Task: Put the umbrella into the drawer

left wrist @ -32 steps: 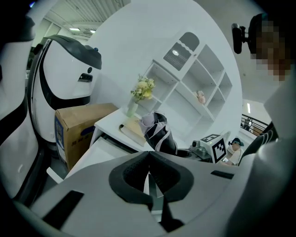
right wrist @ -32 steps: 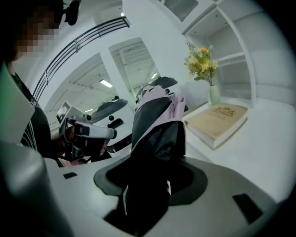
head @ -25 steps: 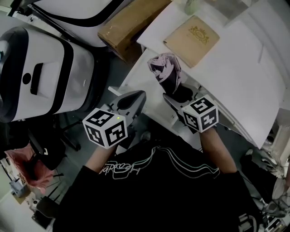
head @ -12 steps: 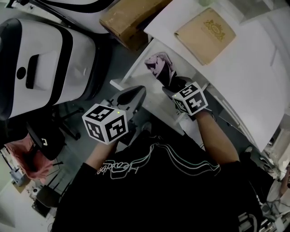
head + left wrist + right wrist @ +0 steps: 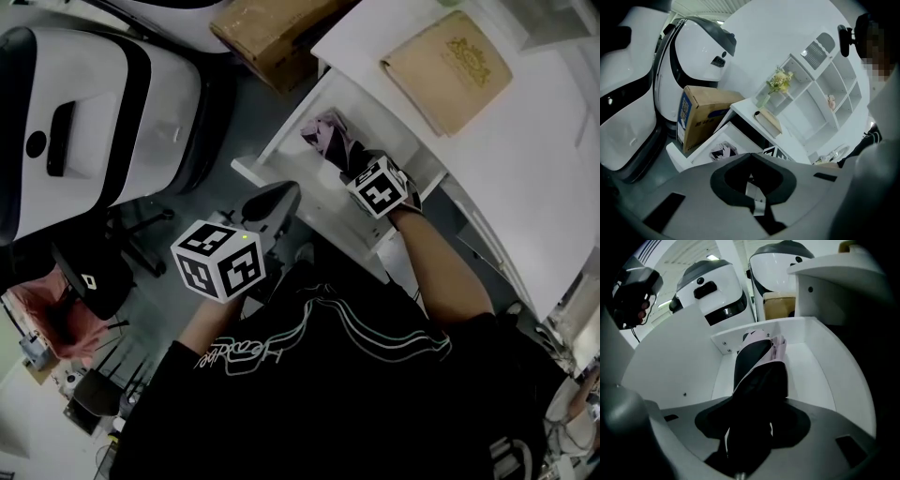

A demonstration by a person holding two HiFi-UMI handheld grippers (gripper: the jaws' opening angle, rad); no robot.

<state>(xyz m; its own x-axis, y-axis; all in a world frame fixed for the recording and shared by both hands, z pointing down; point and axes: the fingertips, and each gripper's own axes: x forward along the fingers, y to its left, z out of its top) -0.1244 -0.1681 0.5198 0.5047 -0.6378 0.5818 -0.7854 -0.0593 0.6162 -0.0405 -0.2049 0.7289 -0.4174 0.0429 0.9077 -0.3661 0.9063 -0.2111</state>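
A folded black and pink umbrella [image 5: 326,137] hangs inside the open white drawer [image 5: 251,170] under the desk, its pink end toward the drawer's far end. My right gripper [image 5: 354,167] is shut on the umbrella's black part and points steeply down into the drawer. The right gripper view shows the umbrella [image 5: 759,363] running from the right gripper [image 5: 754,405] over the drawer's floor, between its walls [image 5: 824,361]. My left gripper [image 5: 275,201] hovers by the drawer's front edge, jaws together and empty. From the left gripper [image 5: 750,155] the umbrella [image 5: 723,151] shows in the drawer [image 5: 688,153].
A cardboard box [image 5: 270,37] stands on the floor beyond the drawer. A tan book [image 5: 448,69] lies on the white desk [image 5: 525,159]. A big white and black machine [image 5: 89,112] fills the left. A black chair [image 5: 90,277] sits lower left. Flowers [image 5: 779,82] stand by white shelves.
My right gripper has sunk with the umbrella from above the drawer down into it and tipped steeper. The left gripper dropped a little beside the drawer front.
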